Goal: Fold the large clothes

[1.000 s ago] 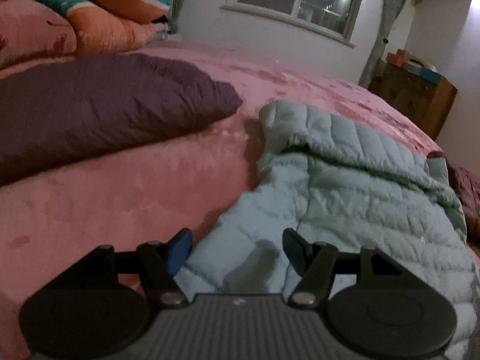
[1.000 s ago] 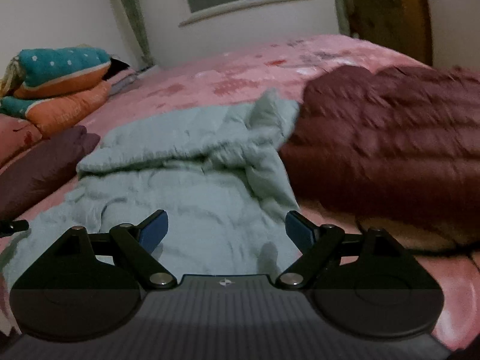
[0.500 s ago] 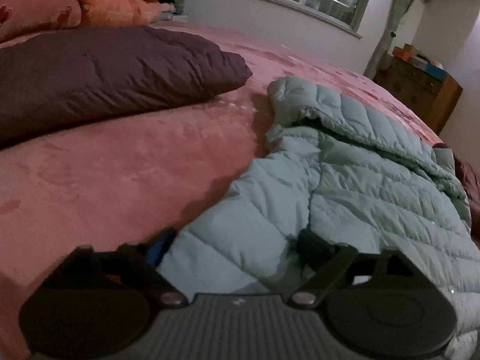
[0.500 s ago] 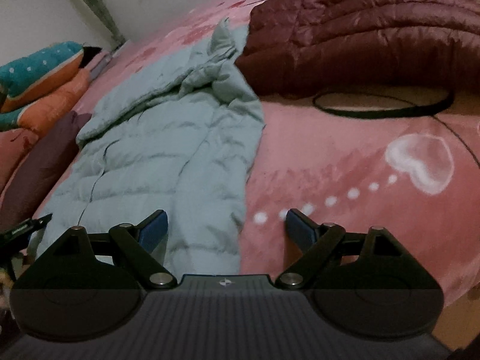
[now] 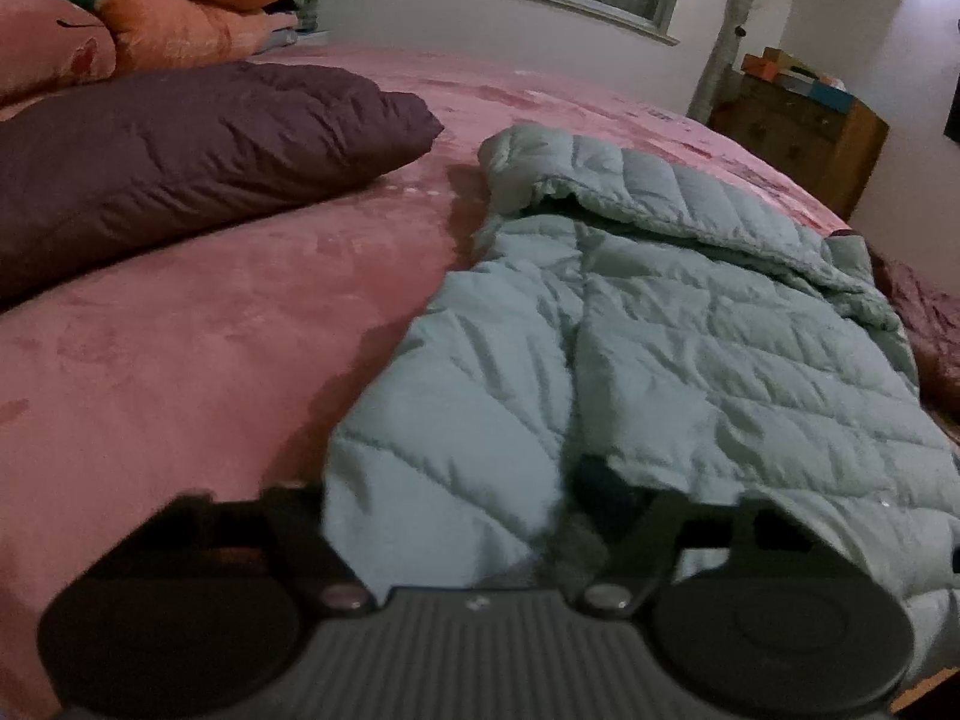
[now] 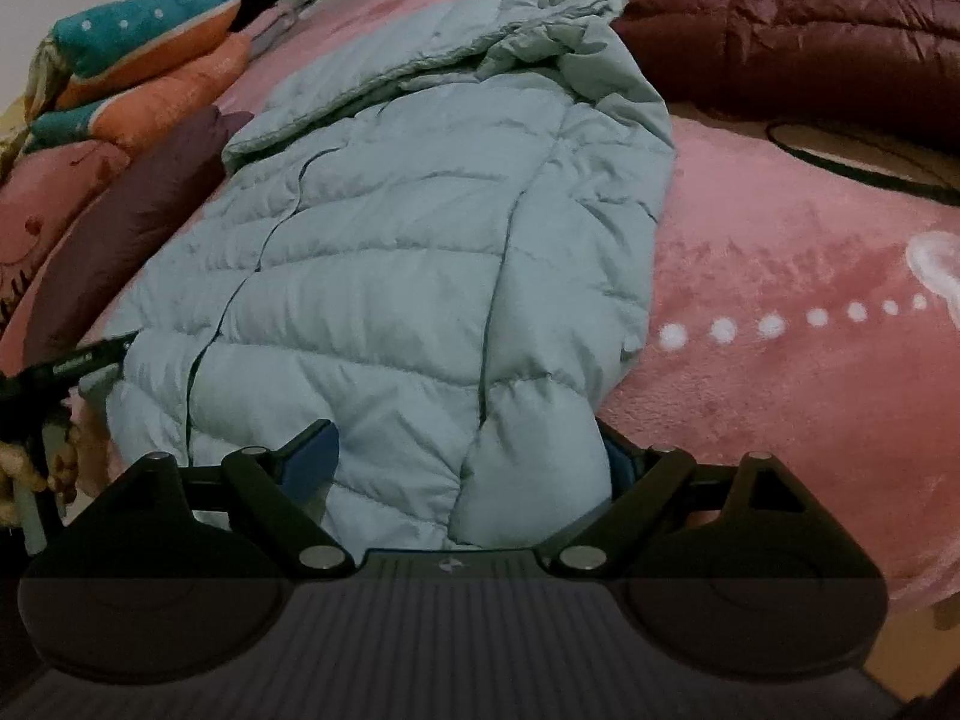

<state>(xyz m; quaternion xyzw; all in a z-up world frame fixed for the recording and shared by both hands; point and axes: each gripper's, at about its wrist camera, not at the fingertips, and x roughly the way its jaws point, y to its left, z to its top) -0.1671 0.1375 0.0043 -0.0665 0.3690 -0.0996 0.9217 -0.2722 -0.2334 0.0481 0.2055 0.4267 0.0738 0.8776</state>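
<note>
A light blue puffer jacket (image 5: 690, 330) lies spread on the pink bed (image 5: 180, 360), with its hem toward me. My left gripper (image 5: 450, 504) is at the hem's left corner. Its jaws are closing, and the puffy fabric bulges between them and covers the left pad. In the right wrist view the same jacket (image 6: 390, 240) runs away from me. My right gripper (image 6: 474, 456) stands open around the hem's right corner. The fabric lies between its blue pads (image 6: 318, 450), which are not squeezing it.
A dark purple jacket (image 5: 180, 162) lies to the left and a maroon one (image 6: 810, 18) at the far right. Pillows (image 5: 180, 12) are piled at the headboard. A wooden cabinet (image 5: 798, 126) stands by the wall. A black cord loop (image 6: 840, 162) rests on the bedspread.
The right gripper swung down and forward until the hem's right corner lay between its open fingers. The left gripper widened over the left corner, then narrowed onto the fabric.
</note>
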